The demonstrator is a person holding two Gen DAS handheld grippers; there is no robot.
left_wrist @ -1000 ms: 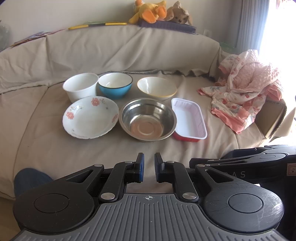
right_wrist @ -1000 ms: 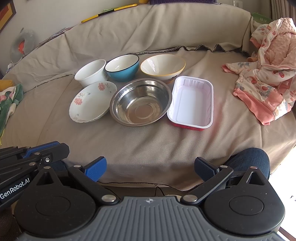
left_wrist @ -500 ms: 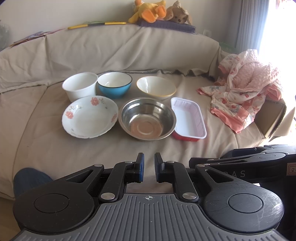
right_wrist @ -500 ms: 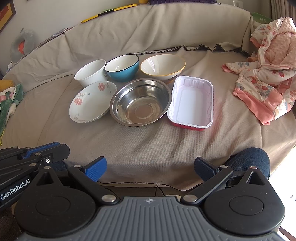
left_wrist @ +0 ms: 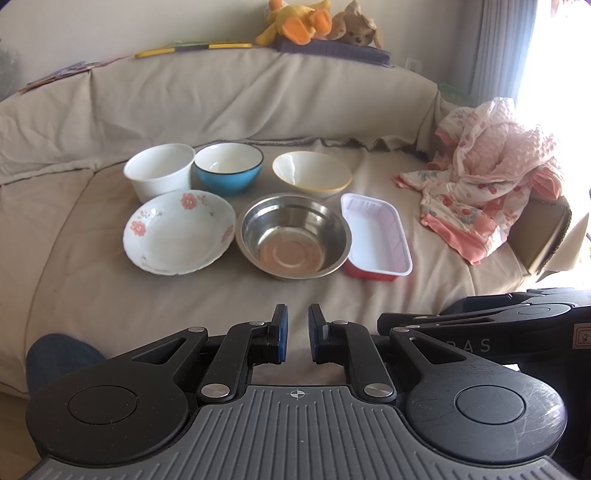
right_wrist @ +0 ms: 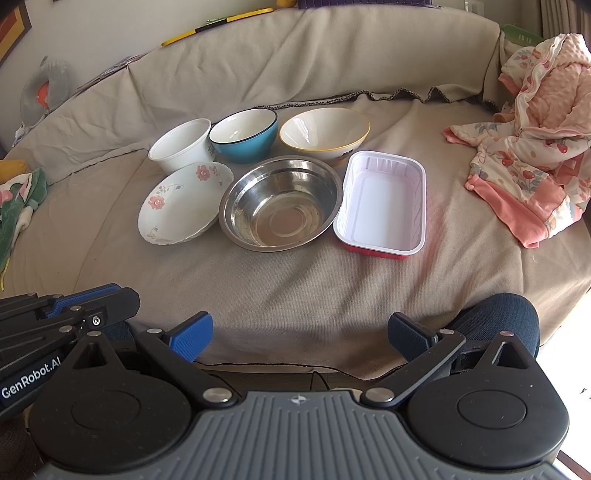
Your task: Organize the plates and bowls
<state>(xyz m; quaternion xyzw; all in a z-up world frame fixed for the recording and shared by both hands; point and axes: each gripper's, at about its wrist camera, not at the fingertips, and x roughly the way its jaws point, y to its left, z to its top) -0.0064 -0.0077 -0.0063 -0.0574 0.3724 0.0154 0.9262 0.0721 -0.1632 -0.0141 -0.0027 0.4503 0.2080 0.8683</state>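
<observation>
— Over at the left claw (left_wrist: 296, 338)?
— Clenched, blue pads nearly together with only a thin slit between, nothing in it. Held low at the near edge of the covered sofa (left_wrist: 110, 295), well apart from the dishes.
— And the right claw (right_wrist: 300, 338)?
— Released, fingers spread wide, nothing between them. Also hanging at the sofa's near edge, aimed at the dishes, touching none.
— Back row of dishes?
— From the left: white tub (left_wrist: 159, 171), blue bowl (left_wrist: 229, 169) with a white inside, then yellow-rimmed bowl (left_wrist: 312, 171). Tub and blue bowl just beside each other; yellow-rimmed bowl set a little apart to the right.
— Front row?
— Flowered plate (left_wrist: 179, 232) on the left, steel bowl (left_wrist: 293, 234) in the middle, white tray (left_wrist: 375, 234) with red sides on the right. Plate rim close against the steel bowl; tray touching or nearly touching the bowl's right side, cannot tell which.
— All upright?
— Yes, all open side up and empty, nothing stacked. Tub's base partly hidden behind the flowered plate.
— Anything else on the sofa?
— Crumpled pink garment (left_wrist: 491, 192) well off to the right. Stuffed toys (left_wrist: 317, 22) up on the backrest. Knee in blue denim (right_wrist: 498, 321) just beside the right claw's outer finger.
</observation>
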